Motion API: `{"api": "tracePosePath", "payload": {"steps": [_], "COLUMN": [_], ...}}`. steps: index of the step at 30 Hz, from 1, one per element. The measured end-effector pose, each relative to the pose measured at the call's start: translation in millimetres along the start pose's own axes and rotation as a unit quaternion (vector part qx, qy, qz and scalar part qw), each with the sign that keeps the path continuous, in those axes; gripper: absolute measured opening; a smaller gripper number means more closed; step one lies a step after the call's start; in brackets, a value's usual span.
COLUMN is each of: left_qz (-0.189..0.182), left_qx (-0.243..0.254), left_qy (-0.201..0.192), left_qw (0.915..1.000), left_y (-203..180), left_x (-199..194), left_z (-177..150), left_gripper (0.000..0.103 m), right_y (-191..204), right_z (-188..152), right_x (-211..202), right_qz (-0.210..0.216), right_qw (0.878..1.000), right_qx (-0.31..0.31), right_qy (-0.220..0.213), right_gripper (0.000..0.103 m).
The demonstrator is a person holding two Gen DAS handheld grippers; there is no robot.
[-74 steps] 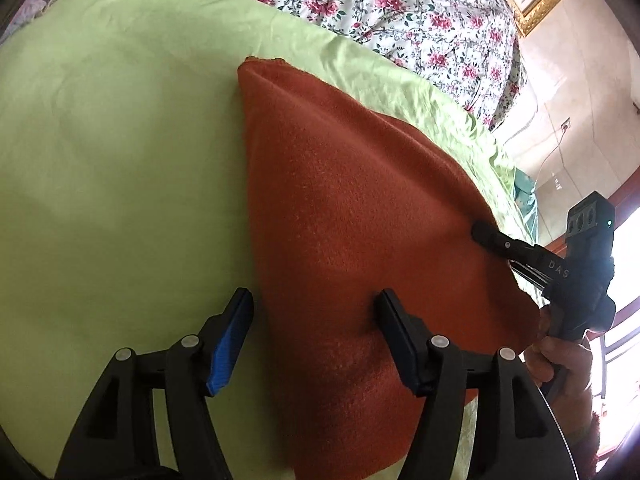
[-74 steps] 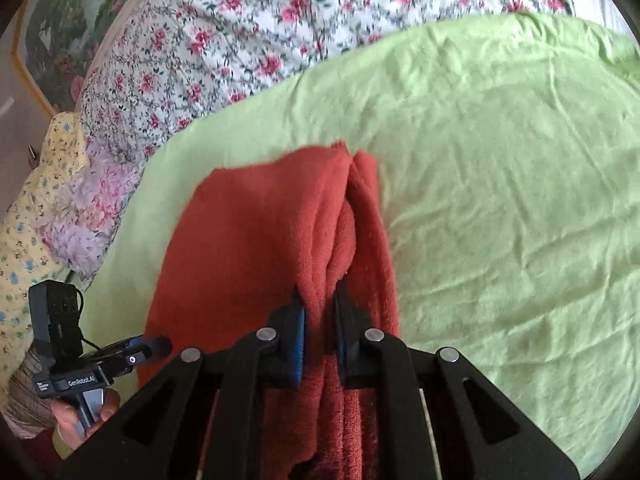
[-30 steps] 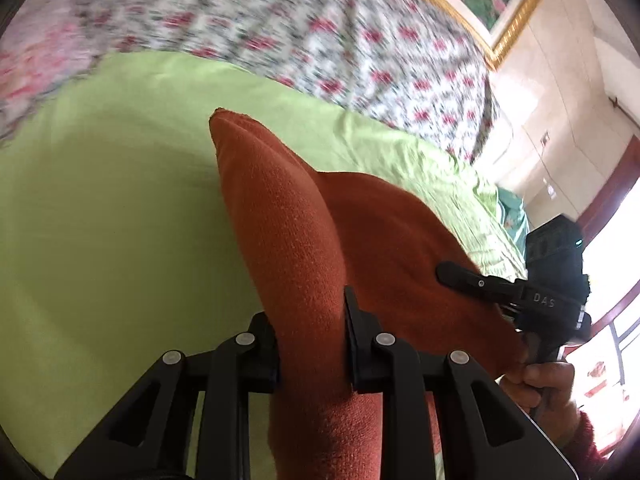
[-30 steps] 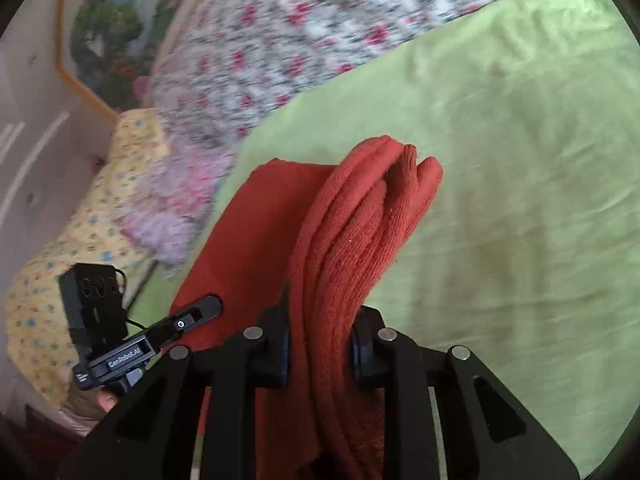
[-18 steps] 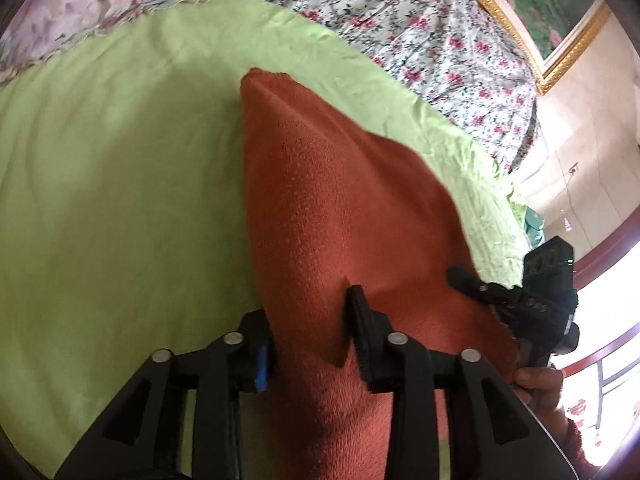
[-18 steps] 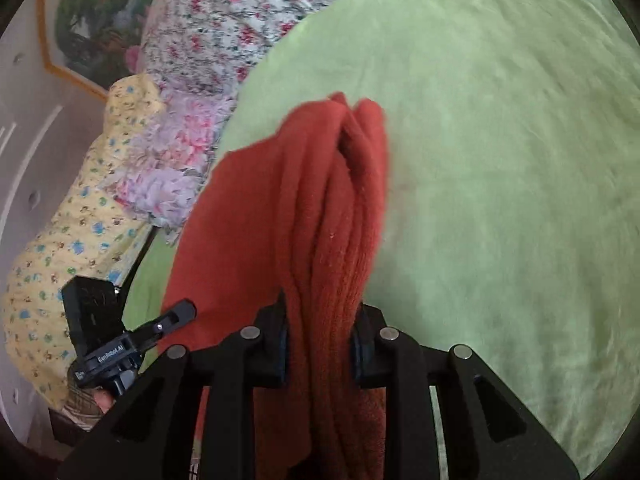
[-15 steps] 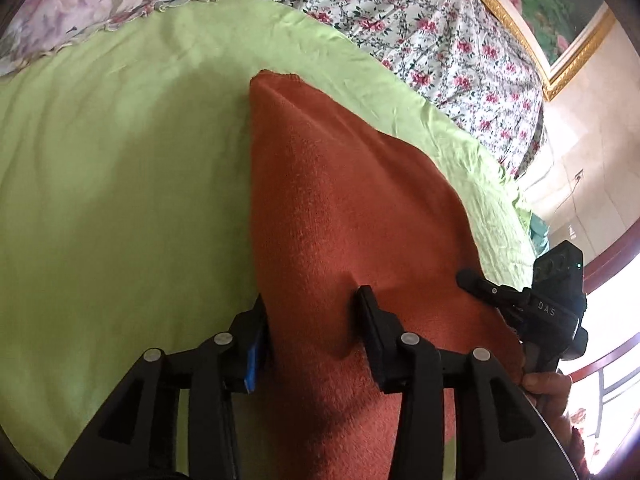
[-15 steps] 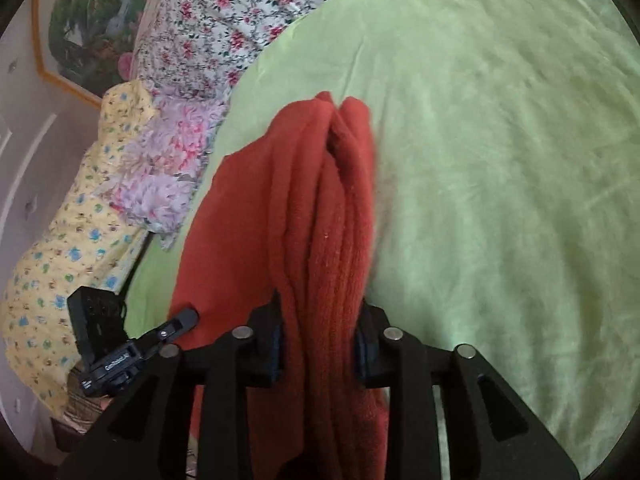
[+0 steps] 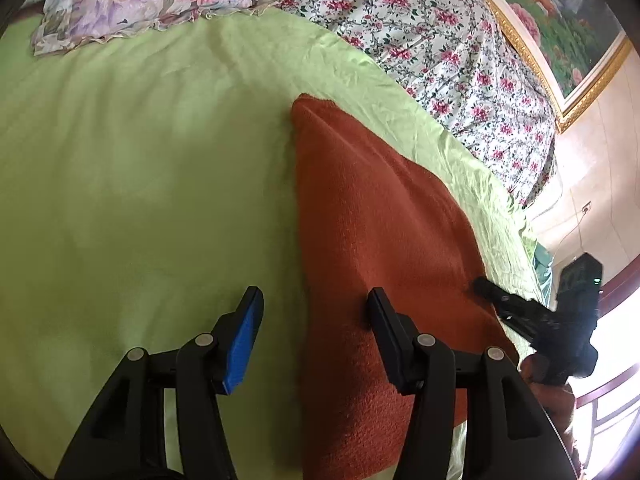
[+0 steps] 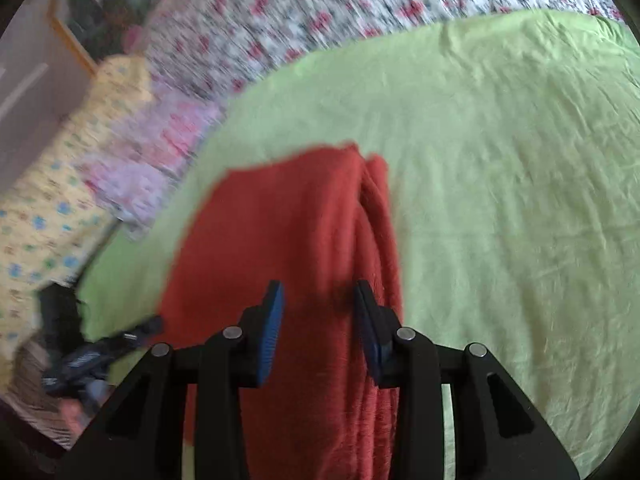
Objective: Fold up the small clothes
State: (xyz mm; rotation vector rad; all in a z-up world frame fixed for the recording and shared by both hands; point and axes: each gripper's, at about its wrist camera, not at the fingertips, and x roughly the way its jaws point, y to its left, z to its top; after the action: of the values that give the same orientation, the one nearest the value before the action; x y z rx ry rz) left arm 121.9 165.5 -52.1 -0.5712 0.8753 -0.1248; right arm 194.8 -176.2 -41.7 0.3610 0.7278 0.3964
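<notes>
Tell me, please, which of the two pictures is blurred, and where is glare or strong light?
Right wrist view: motion blur, worst on the floral bedding and the far claw; the red cloth has soft edges. Left wrist view: sharp, but the window at the right edge is blown out white; fisheye bending in both.

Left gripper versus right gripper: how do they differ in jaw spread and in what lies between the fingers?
The left gripper stands wider open than the right gripper. The left spans the rust-red cloth edge, one finger over the green sheet; the right sits wholly over cloth, astride its bunched folds. Both have just been opening, and neither pinches the cloth now.
</notes>
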Motion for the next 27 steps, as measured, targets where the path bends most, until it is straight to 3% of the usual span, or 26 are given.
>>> {"api": "tracePosePath", "payload": {"steps": [2,4,6,10,13,14,17,23,27], "left_qz": [0.001,0.002,-0.002,0.007,0.021,0.017,0.025,0.02,0.002], "left_qx": [-0.002,-0.004,0.007,0.03,0.036,0.032,0.035,0.056,0.061], "left_qy": [0.004,0.007,0.01,0.021,0.02,0.018,0.013,0.008,0.024], "left_qw": [1.0,1.0,0.9999,0.9993,0.9989,0.9992,0.999,0.9982,0.9978], "left_y": [-2,-7,-17,-31,-27,-25,-25,-25,-21], "left_x": [5,7,7,16,22,20,11,-19,-31], "left_z": [0,1,2,-4,-10,-11,-9,-22,-41], "left_gripper": [0.055,0.054,0.054,0.057,0.057,0.057,0.057,0.056,0.056], "right_y": [-5,-12,-17,-28,-39,-40,-39,-28,-24], "right_z": [-3,-1,4,4,-5,-5,-6,-34,-66], "right_x": [7,-1,-13,-5,6,3,-13,-60,-69], "right_qz": [-0.007,0.018,0.028,-0.001,0.014,0.019,0.017,0.042,0.06], "right_qw": [1.0,0.999,0.999,0.999,0.998,0.998,0.998,0.998,0.997], "right_qx": [0.006,0.026,0.038,0.037,0.055,0.059,0.058,0.038,0.037], "right_qy": [0.008,-0.004,-0.021,-0.011,-0.001,-0.006,-0.011,-0.034,-0.021], "right_gripper": [0.024,0.008,0.007,0.007,0.008,0.008,0.026,0.027,0.027]}}
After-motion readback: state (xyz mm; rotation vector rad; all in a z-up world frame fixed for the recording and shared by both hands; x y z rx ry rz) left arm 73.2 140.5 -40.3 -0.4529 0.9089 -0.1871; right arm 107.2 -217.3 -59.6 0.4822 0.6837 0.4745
